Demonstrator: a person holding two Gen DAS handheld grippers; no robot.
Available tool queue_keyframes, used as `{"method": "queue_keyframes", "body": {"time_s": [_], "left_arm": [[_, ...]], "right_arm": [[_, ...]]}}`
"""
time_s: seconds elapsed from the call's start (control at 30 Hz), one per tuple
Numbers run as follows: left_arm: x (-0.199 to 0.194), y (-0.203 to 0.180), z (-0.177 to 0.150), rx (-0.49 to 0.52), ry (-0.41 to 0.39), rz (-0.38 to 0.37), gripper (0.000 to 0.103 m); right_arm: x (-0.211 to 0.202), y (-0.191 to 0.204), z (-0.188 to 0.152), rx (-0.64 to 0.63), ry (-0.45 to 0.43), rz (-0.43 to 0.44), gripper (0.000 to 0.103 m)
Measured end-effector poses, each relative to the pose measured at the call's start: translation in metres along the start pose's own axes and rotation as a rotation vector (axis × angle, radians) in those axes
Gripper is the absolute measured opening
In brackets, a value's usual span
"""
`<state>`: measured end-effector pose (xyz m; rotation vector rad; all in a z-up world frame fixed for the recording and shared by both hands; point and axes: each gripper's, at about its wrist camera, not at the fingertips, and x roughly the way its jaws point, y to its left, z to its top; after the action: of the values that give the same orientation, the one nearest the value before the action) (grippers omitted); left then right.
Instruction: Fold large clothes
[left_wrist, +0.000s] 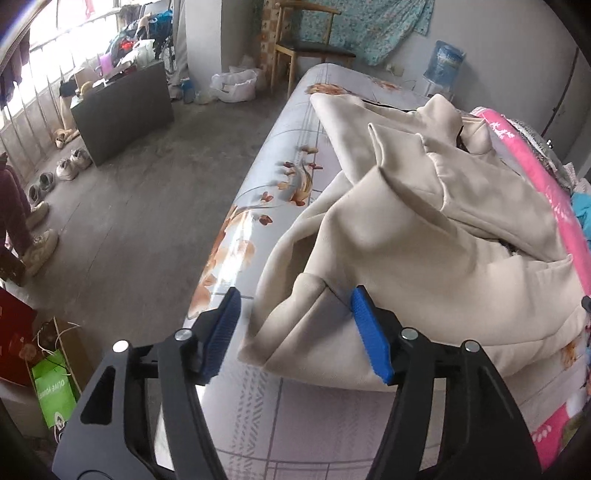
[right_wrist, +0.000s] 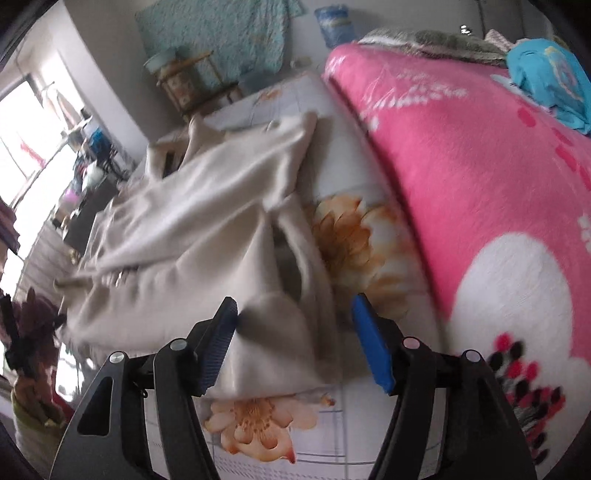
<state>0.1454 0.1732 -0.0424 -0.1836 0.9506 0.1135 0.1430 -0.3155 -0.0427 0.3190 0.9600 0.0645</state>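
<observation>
Cream garment (left_wrist: 424, 229) is spread rumpled mid-frame on a floral sheet (left_wrist: 258, 206); both grippers, left gripper (left_wrist: 295, 332) and right gripper (right_wrist: 295, 339), are held wide apart, empty, around its near edges for grasping.

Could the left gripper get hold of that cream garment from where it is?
Probably yes: the left gripper is open, and the cream garment lies on the bed with its near edge between the fingers, nothing blocking.

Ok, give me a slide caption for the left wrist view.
Open left gripper poised over a crumpled cream garment on the floral-print bed.
</observation>
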Motion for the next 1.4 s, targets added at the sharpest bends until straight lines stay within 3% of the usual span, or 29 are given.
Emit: {"method": "queue_keyframes", "body": {"time_s": [0.17, 0.27, 0.3, 0.33, 0.37, 0.5, 0.63, 0.77, 0.87, 0.93, 1.0, 1.07, 1.13, 1.2, 1.3, 1.4], "left_arm": [[-0.001, -0.014, -0.002, 0.019, -0.037, 0.041, 0.041], [-0.003, -0.02, -0.005, 0.034, -0.06, 0.066, 0.027], [-0.004, -0.022, -0.006, 0.042, -0.068, 0.075, 0.02], [-0.005, -0.025, -0.006, 0.053, -0.075, 0.083, 0.016], [-0.009, -0.029, -0.007, 0.068, -0.084, 0.096, 0.016], [-0.037, -0.027, -0.007, 0.069, -0.121, 0.069, 0.013], [-0.07, -0.022, -0.017, 0.08, -0.09, 0.008, 0.013], [-0.078, -0.002, -0.045, 0.026, 0.012, -0.051, 0.014], [-0.065, 0.011, -0.056, 0.002, 0.052, -0.029, 0.03], [-0.073, 0.016, -0.054, -0.012, 0.002, -0.003, 0.032], [-0.093, 0.012, -0.05, 0.006, -0.095, 0.04, 0.032], [-0.11, 0.0, -0.047, 0.03, -0.169, 0.023, 0.034], [-0.114, -0.021, -0.042, 0.08, -0.186, -0.062, 0.039], [-0.107, -0.055, -0.043, 0.172, -0.163, -0.157, 0.041], [-0.078, -0.107, -0.052, 0.28, -0.095, -0.2, 0.042], [-0.052, -0.137, -0.066, 0.312, -0.036, -0.227, 0.042]], "right_arm": [[0.012, 0.025, -0.002, -0.141, -0.004, -0.091, 0.063], [0.02, 0.03, -0.004, -0.172, 0.004, -0.125, 0.045], [0.02, 0.029, -0.003, -0.164, 0.001, -0.122, 0.036], [0.017, 0.029, -0.001, -0.151, -0.002, -0.119, 0.024], [0.013, 0.028, -0.001, -0.134, -0.008, -0.099, 0.018], [-0.018, 0.029, 0.001, -0.09, -0.06, -0.056, 0.014], [-0.052, 0.024, -0.01, -0.058, -0.059, -0.01, 0.014], [-0.058, 0.002, -0.037, 0.004, 0.013, 0.034, 0.016], [-0.051, -0.017, -0.046, 0.049, 0.045, -0.011, 0.031], [-0.063, -0.014, -0.045, 0.043, -0.001, -0.022, 0.036], [-0.086, 0.006, -0.042, -0.04, -0.095, -0.129, 0.039], [-0.094, 0.023, -0.038, -0.088, -0.144, -0.157, 0.046], [-0.088, 0.042, -0.03, -0.14, -0.133, -0.119, 0.049], [-0.065, 0.07, -0.028, -0.209, -0.077, -0.061, 0.051], [-0.027, 0.091, -0.035, -0.228, 0.008, -0.029, 0.051], [-0.001, 0.094, -0.037, -0.189, 0.046, -0.061, 0.051]]}}
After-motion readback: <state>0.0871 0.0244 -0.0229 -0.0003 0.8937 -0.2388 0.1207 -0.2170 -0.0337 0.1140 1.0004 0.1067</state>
